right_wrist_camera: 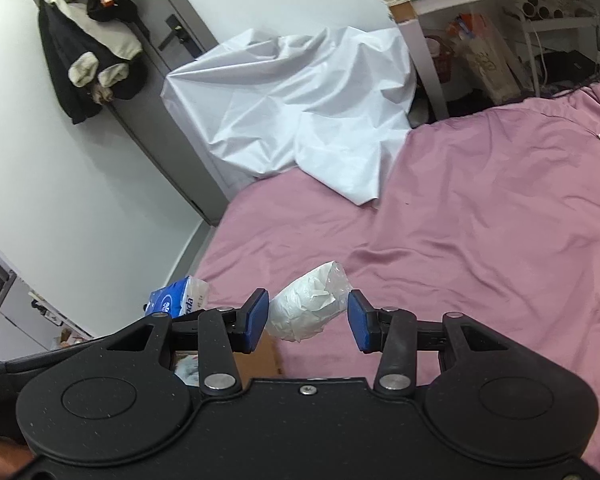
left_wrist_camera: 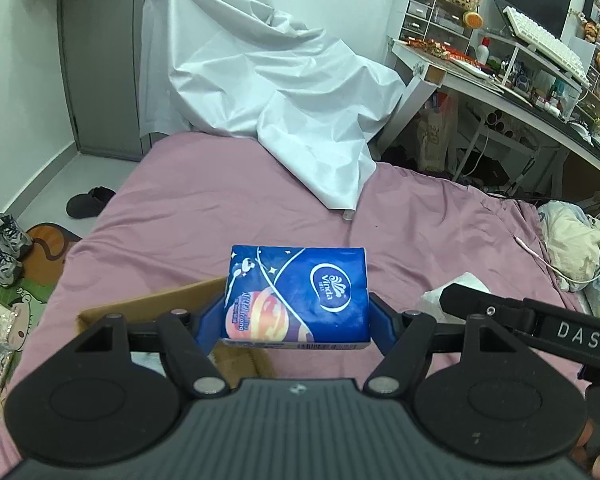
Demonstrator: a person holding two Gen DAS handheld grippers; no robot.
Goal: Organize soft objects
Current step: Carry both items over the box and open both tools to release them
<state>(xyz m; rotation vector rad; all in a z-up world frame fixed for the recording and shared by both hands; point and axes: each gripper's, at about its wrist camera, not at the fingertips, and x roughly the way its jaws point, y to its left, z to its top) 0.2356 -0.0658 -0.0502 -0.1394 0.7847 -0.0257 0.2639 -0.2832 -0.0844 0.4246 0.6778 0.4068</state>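
My left gripper is shut on a blue Vinda tissue pack and holds it above a cardboard box on the pink bed. The pack also shows at the left of the right wrist view. My right gripper is open around a white crumpled plastic-wrapped bundle lying on the bed; its left pad touches or nearly touches the bundle, the right pad stands apart. The bundle shows partly in the left wrist view, behind the right gripper's finger.
A pink bedsheet covers the bed. A white sheet drapes over something at the bed's far end. A cluttered desk stands at right. Bedding lies at the right edge. Shoes and a slipper lie on the floor at left.
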